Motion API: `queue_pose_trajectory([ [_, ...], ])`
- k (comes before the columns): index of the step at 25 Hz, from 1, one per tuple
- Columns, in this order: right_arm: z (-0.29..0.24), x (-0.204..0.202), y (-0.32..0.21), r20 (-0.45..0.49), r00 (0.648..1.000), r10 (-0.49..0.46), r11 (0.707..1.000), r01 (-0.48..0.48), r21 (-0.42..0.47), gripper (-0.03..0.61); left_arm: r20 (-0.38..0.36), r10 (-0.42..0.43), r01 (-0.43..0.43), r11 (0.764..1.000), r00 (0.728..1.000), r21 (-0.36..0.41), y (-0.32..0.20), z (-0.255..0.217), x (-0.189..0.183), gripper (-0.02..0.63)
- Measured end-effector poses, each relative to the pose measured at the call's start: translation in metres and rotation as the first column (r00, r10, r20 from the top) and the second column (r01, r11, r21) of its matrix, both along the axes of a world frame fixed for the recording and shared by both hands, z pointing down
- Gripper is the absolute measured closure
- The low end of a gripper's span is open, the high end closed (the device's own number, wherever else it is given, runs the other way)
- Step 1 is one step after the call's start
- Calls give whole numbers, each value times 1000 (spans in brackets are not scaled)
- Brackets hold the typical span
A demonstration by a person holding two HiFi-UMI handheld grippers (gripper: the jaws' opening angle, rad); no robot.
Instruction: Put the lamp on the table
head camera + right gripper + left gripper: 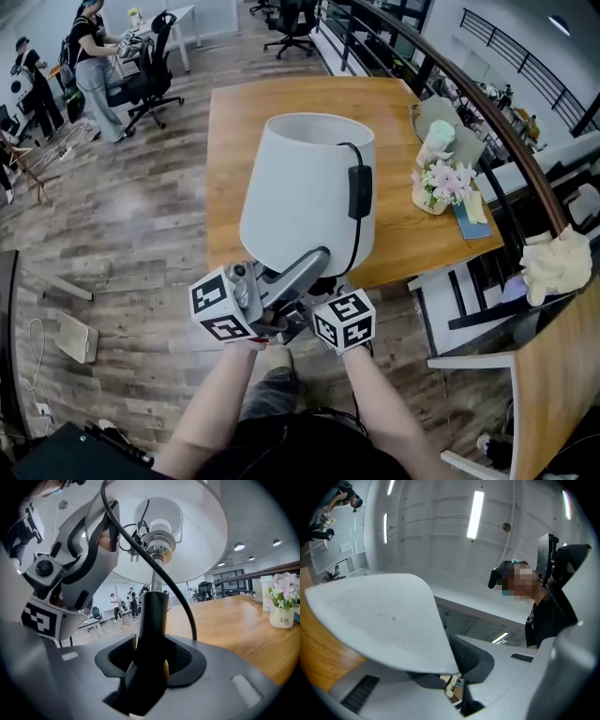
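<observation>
The lamp has a white shade [305, 187] with a black cord and switch [360, 190], and it hangs over the near edge of the wooden table [234, 112]. My left gripper [314, 258] is shut on the shade's lower rim [379, 620], with one finger inside the shade. My right gripper [150, 667] is shut on the black stem [152, 620] below the bulb socket [157, 541]. In the head view the right gripper [305, 314] sits under the shade, its tips hidden. The lamp's base is out of sight.
A flower pot [441, 187], a pale cup [437, 142] and a blue book [469, 220] stand at the table's right edge. A dark railing [506, 122] with a cream cloth [558, 262] runs along the right. People and office chairs [150, 70] are at the far left.
</observation>
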State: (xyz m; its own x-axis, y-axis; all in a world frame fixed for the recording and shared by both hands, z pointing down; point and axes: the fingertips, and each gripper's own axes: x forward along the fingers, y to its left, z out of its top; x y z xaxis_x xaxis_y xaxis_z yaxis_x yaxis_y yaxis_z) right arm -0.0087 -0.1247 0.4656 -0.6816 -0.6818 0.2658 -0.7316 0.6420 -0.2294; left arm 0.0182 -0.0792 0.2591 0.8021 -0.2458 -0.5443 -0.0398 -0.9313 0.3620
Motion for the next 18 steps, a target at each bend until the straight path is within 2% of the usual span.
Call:
queue_pose_trajectory([
  [8,13,-19,-56,-12,999,32,999,-32,-10,383,-10,33,-33,999,999,-16,-57,13,-22,594],
  [18,34,-25,-89,-36,999,37,999,-38,-31,383,-30,47,-48,997,998,-56,-95,33,-34,595],
])
